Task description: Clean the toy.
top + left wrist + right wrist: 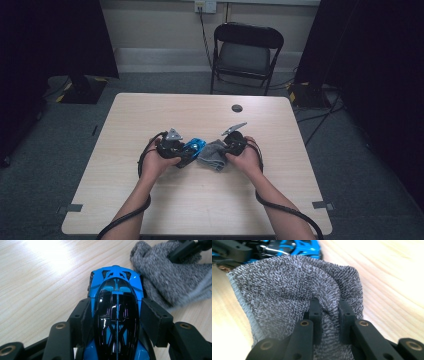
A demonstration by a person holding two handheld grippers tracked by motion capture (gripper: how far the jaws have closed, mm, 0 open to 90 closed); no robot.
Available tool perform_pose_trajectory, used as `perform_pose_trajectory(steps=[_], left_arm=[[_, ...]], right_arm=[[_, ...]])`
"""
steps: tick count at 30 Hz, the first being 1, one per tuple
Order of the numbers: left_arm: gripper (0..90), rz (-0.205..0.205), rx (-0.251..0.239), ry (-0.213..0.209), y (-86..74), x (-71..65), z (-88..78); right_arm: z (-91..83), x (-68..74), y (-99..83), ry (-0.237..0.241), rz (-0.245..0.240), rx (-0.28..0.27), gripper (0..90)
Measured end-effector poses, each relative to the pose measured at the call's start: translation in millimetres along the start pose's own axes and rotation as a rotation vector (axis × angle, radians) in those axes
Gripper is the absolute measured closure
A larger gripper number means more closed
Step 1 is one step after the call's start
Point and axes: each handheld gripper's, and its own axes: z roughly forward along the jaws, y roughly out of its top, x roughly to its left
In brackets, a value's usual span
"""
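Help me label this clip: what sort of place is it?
Probably a lab or recording room: a bare wooden table on grey carpet, a folding chair, and dark curtains.

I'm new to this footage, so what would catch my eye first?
A glossy blue and black toy car, clamped between the left gripper pads at the middle of the pale wooden table. Right beside it, the right gripper pinches a bunched grey knitted cloth.

1 blue toy car (116,302) betw. left gripper (117,312) jaws; 1 grey cloth (294,290) pinched in right gripper (329,312); 2 grippers total.
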Motion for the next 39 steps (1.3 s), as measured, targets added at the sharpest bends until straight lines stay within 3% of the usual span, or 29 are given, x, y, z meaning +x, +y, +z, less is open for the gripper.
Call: perform_pose_trajectory(steps=[4, 8, 17, 26, 39], left_arm=[[43.6, -0.009, -0.002, -0.007, -0.2, -0.1, 0.3], [43.6, 0.003, 0.001, 0.001, 0.2, 0.8, -0.1], [43.5, -0.008, 0.007, -0.006, 0.8, -0.1, 0.2], [43.5, -0.01, 0.012, -0.002, 1.8, -0.2, 0.5], [43.5, -0.009, 0.01, -0.003, 1.2, -0.2, 0.3]], right_arm=[[-6.1, -7.3, -1.3, -0.02, 0.026, -0.014, 76.6], [-15.4, -10.3, -3.5, -0.001, 0.031, -0.044, 76.6], [-36.1, -0.3, -10.4, 0.054, -0.02, -0.078, 76.5], [-42.6, 20.7, -16.7, 0.123, -0.073, -0.095, 76.5], [-31.6, 59.1, -13.5, 0.214, -0.162, -0.082, 76.4]])
